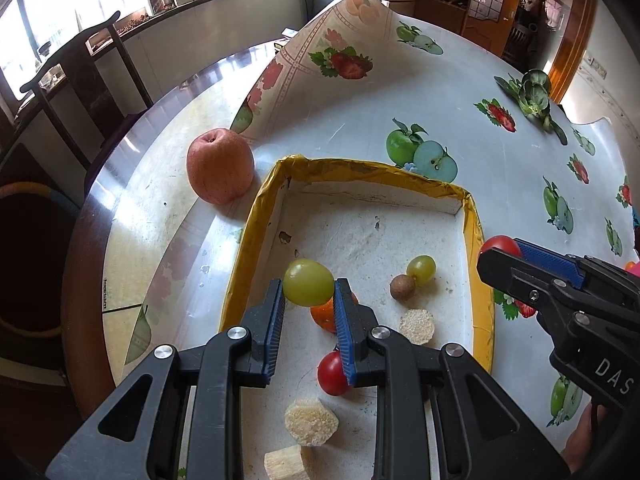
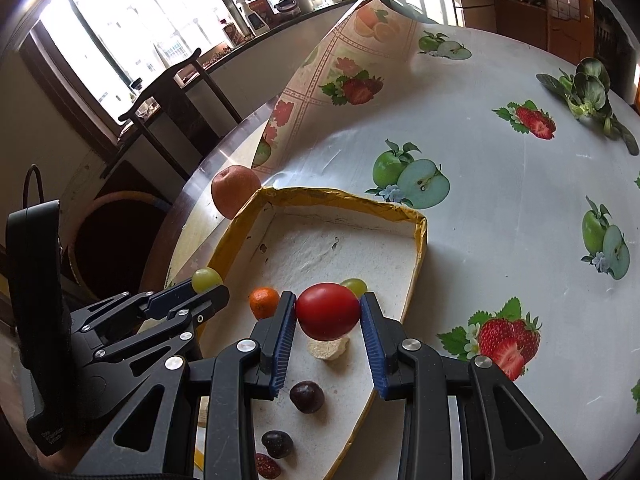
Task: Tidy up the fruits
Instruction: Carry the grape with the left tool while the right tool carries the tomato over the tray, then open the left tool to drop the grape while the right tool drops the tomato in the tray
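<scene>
My left gripper point(image 1: 309, 294) is shut on a green grape point(image 1: 309, 288), held above a shallow white tray with a yellow rim point(image 1: 256, 216). My right gripper point(image 2: 328, 305) is shut on a red tomato point(image 2: 328, 311) over the same tray point(image 2: 419, 236). In the left wrist view the right gripper point(image 1: 502, 252) hangs at the tray's right edge with the tomato point(image 1: 498, 244). In the tray lie another grape point(image 1: 421, 269), a small orange point(image 2: 264, 302), a cherry tomato point(image 1: 332, 374), a brown round fruit point(image 1: 402, 287) and two dark cherries point(image 2: 307, 397).
A large reddish apple point(image 1: 220, 170) sits on the table beyond the tray's far left corner. Pale spongy pieces point(image 1: 416, 326) also lie in the tray. A leafy green vegetable point(image 2: 588, 88) rests far right on the fruit-print tablecloth point(image 2: 500, 208), whose far edge curls up. A chair point(image 1: 76, 76) stands behind.
</scene>
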Demonstrator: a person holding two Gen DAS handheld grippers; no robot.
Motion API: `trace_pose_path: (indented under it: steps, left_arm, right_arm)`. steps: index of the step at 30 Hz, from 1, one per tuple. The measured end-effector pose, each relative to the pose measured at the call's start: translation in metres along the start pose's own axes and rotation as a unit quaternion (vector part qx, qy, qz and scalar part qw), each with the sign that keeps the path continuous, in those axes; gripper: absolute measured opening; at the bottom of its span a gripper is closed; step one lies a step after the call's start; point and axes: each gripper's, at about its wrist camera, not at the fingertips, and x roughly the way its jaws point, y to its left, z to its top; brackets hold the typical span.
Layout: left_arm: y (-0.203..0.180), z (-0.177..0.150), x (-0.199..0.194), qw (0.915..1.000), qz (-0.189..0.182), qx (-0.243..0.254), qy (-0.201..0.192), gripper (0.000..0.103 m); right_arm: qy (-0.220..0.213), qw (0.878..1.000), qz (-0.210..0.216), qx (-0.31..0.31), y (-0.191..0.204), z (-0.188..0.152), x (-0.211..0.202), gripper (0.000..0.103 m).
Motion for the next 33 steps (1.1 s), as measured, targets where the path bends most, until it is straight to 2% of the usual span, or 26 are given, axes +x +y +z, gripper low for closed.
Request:
trace_pose_path:
  steps: [18, 25, 33]
  left_arm:
    - [-0.002, 0.037, 0.055, 0.9995, -0.008, -0.009, 0.028, 0.022]
    - [-0.008, 0.039, 0.077, 0.9989, -0.006, -0.006, 0.046, 0.022]
    - [-0.009, 0.036, 0.089, 0.9983, 0.000, -0.001, 0.059, 0.023]
  right_arm:
    - [0.001, 1.000, -0.022, -0.019, -0.011, 0.025, 0.052, 0.033]
    - [0.002, 0.998, -0.048, -0.033, -0.009, 0.025, 0.072, 0.033]
    - [0.015, 0.998, -0.057, -0.034, -0.018, 0.022, 0.086, 0.033]
